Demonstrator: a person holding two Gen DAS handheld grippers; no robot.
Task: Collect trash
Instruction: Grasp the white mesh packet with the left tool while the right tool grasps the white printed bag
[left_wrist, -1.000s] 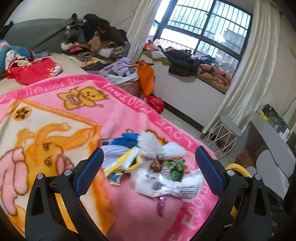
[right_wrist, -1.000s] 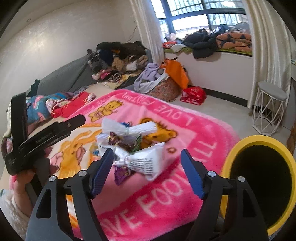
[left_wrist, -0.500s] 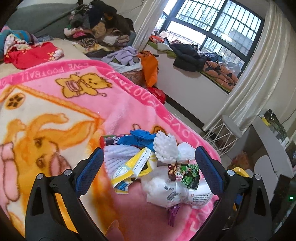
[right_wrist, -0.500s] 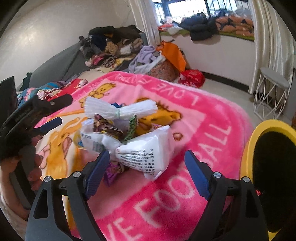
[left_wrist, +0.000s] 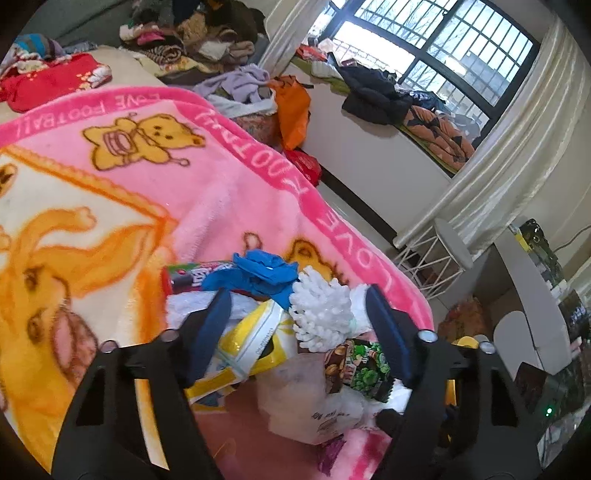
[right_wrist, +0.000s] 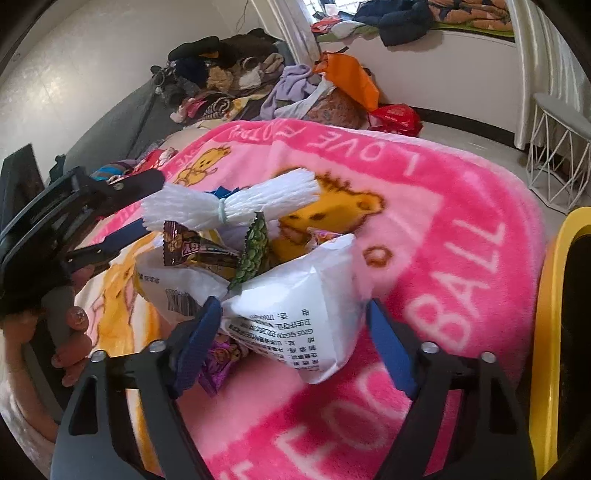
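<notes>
Spelling "LOVE FOOTBALL" along its border, the pink teddy-bear blanket (right_wrist: 443, 229) covers a bed in a room strewn with clothes. The trash pile (right_wrist: 236, 258) lies on it near the yellow bin (right_wrist: 550, 295). A white bag (right_wrist: 306, 310) bears small print too fine to read. The left gripper (left_wrist: 299, 314) is closing around a yellow wrapper (left_wrist: 255, 336) and white foam bundle (left_wrist: 321, 317), pads not visibly pressing; the right gripper (right_wrist: 295, 328) is closing around the bag.
</notes>
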